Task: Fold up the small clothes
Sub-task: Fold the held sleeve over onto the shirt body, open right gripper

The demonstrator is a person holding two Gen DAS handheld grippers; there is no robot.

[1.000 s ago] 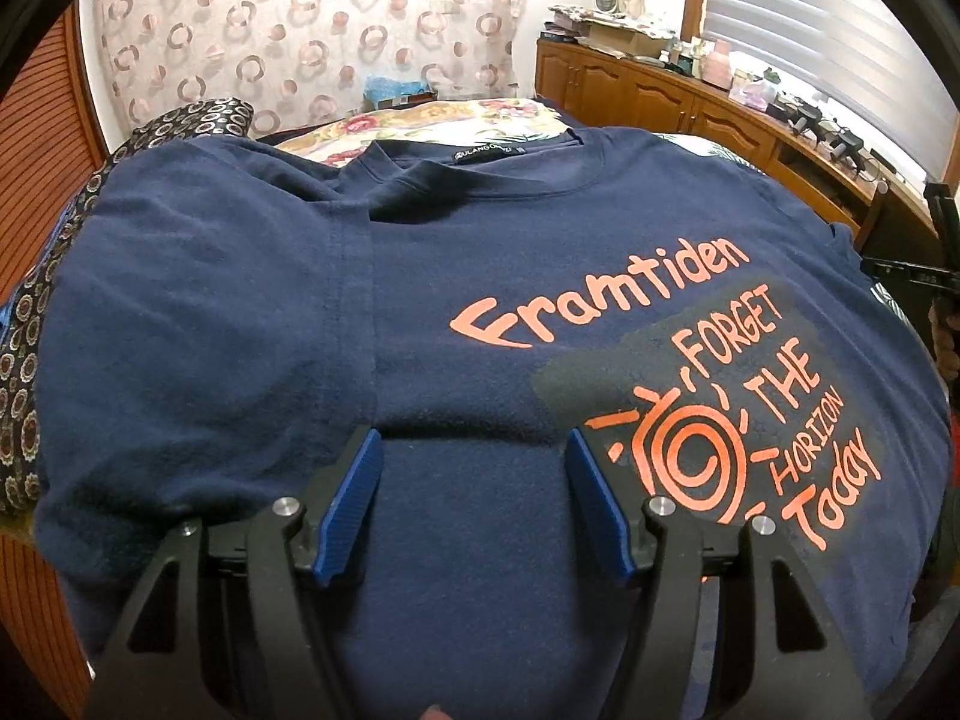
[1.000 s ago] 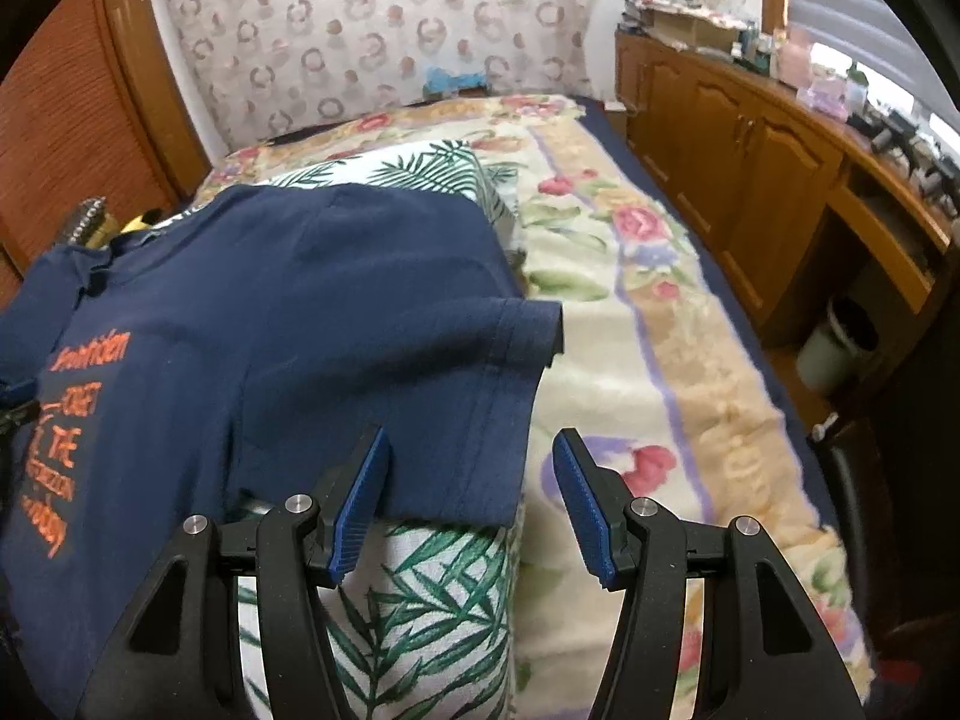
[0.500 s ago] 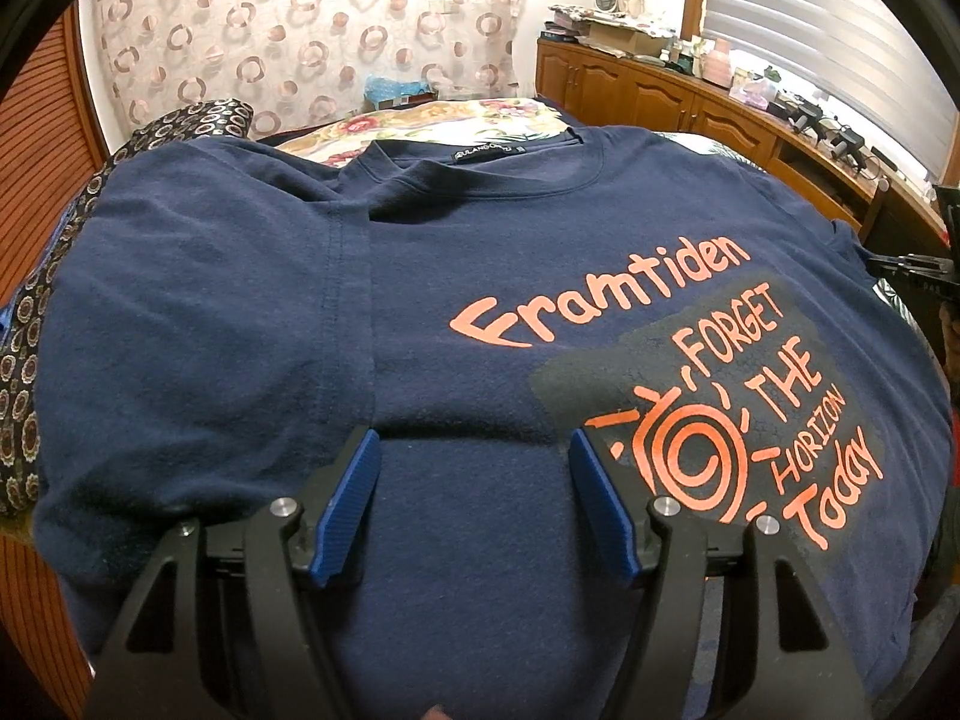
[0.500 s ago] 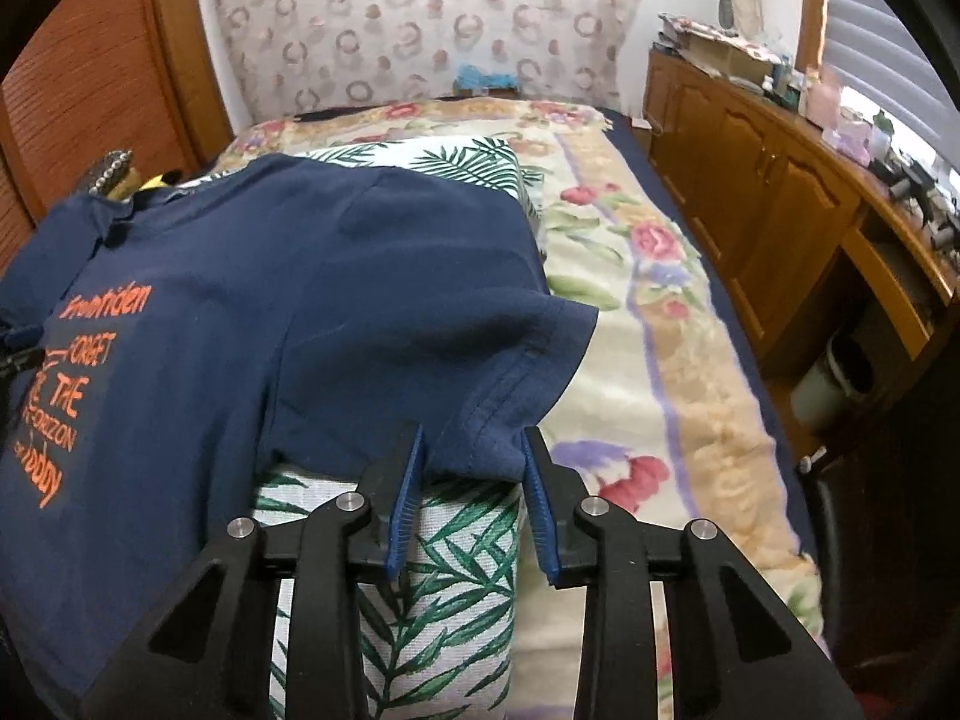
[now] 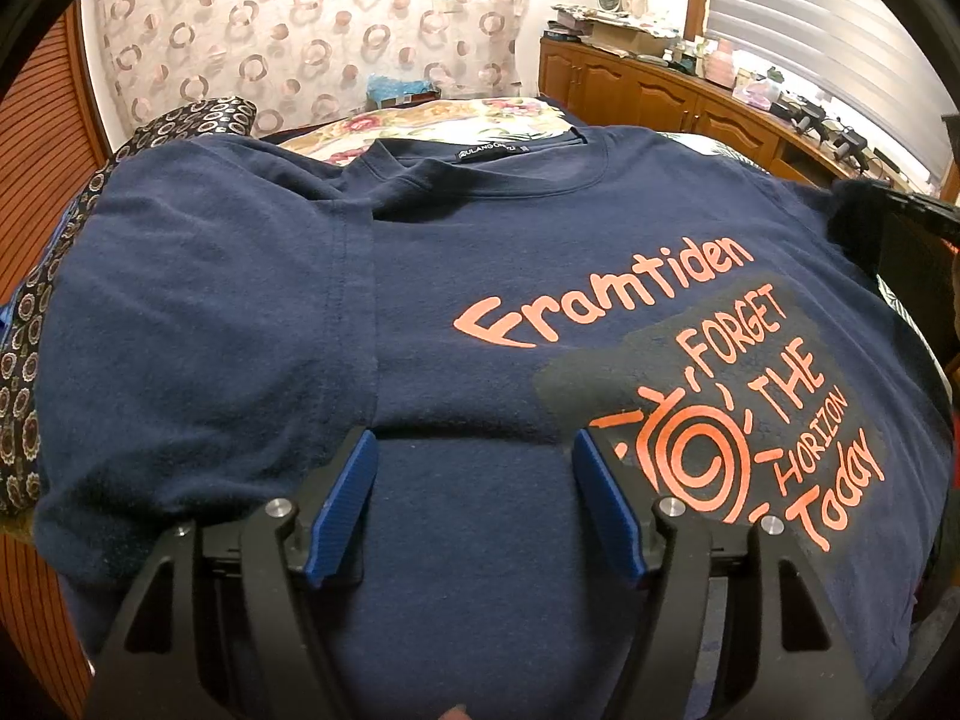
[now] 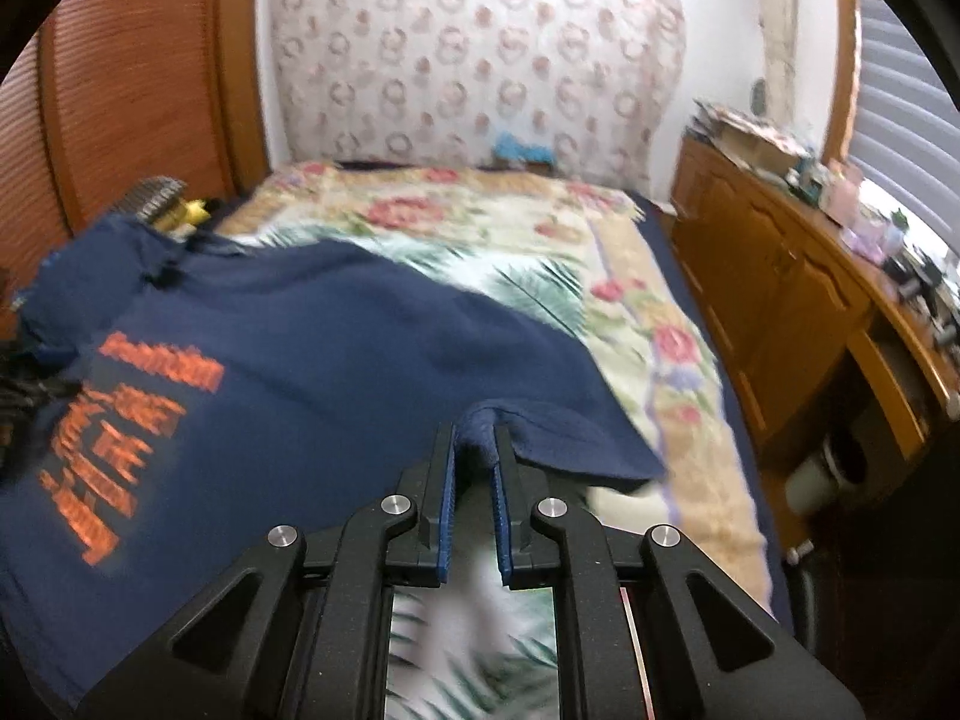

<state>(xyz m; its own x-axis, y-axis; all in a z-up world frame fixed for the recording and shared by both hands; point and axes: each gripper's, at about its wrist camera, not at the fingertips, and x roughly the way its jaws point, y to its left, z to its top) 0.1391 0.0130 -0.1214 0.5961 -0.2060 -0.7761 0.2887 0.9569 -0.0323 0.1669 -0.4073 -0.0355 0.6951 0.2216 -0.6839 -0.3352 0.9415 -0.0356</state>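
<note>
A navy T-shirt (image 5: 252, 312) with orange lettering lies spread face up on the bed. Its left sleeve is folded in over the chest. My left gripper (image 5: 474, 450) is open and hovers low over the shirt's lower middle, holding nothing. In the right wrist view the same T-shirt (image 6: 312, 372) shows, blurred by motion. My right gripper (image 6: 475, 429) is shut on the edge of the shirt's right sleeve (image 6: 570, 444) and lifts it off the bed. The right gripper (image 5: 924, 210) also shows at the far right edge of the left wrist view.
The bed has a floral blanket (image 6: 660, 324) and a palm-leaf cloth (image 6: 528, 276) under the shirt. A wooden cabinet (image 6: 792, 300) runs along the right side. A wooden headboard panel (image 6: 138, 90) stands at left. A patterned dark cloth (image 5: 24, 360) lies beside the shirt's left edge.
My right gripper moved in on the right sleeve, closed on its edge and has begun lifting it toward the shirt's middle. The left gripper has barely moved.
</note>
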